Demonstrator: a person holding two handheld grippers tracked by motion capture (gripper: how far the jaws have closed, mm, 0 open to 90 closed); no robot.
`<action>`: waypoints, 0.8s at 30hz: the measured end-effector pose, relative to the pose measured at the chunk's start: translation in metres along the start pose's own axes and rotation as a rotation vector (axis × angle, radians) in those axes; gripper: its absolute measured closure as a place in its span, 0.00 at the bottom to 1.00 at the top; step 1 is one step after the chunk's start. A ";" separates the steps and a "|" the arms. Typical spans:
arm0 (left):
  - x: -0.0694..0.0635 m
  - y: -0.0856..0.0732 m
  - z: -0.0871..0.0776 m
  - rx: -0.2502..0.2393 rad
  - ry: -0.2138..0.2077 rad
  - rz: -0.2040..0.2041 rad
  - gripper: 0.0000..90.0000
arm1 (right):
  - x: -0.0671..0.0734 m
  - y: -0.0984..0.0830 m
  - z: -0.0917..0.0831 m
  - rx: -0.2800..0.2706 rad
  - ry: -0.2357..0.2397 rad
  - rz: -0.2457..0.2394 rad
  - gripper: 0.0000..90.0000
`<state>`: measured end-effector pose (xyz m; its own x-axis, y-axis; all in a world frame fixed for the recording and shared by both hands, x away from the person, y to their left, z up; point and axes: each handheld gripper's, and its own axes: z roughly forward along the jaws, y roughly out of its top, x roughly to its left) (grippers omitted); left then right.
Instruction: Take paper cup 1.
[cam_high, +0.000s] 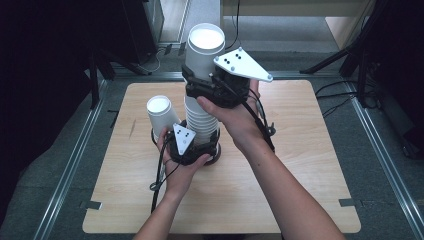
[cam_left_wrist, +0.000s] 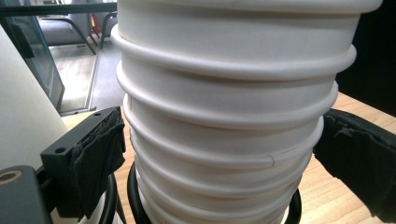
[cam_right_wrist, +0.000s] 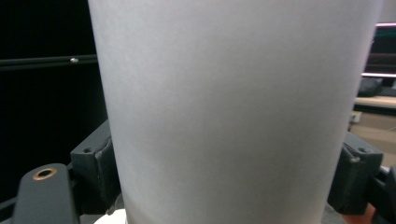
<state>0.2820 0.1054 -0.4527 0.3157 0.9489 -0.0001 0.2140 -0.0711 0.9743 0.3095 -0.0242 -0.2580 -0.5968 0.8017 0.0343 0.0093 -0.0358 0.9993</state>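
In the lower middle of the high view, the left gripper (cam_high: 192, 142) holds the base of a stack of white paper cups (cam_high: 201, 122); in the left gripper view its two padded jaws press on both sides of the ribbed stack (cam_left_wrist: 229, 135), so it is clamped on the stack. The stack stands near the middle of the wooden table (cam_high: 280, 200). Higher in the frame, the right gripper (cam_high: 212, 90) has its jaws closed on the top cup (cam_high: 204, 50), whose plain wall (cam_right_wrist: 233, 112) sits between them in the right gripper view. A single cup (cam_high: 160, 114) stands just left of the stack. To separate the top cup well, I think the right hand should pull straight up along the stack's axis, squeezing gently so that the thin wall does not crush, while the left hand keeps the base firm.
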 end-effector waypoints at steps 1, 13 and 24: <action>0.000 0.000 0.000 0.000 0.000 -0.001 0.03 | 0.000 0.001 -0.001 -0.008 -0.008 -0.006 0.18; 0.003 -0.005 -0.004 0.003 0.001 -0.006 0.03 | 0.007 0.017 -0.009 -0.049 -0.015 -0.022 0.19; 0.003 -0.008 -0.006 0.003 0.002 -0.010 0.03 | 0.012 0.032 -0.018 -0.082 0.008 -0.027 0.21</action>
<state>0.2760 0.1110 -0.4587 0.3118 0.9501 -0.0091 0.2200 -0.0629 0.9735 0.2881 -0.0262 -0.2259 -0.6020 0.7985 0.0070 -0.0722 -0.0632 0.9954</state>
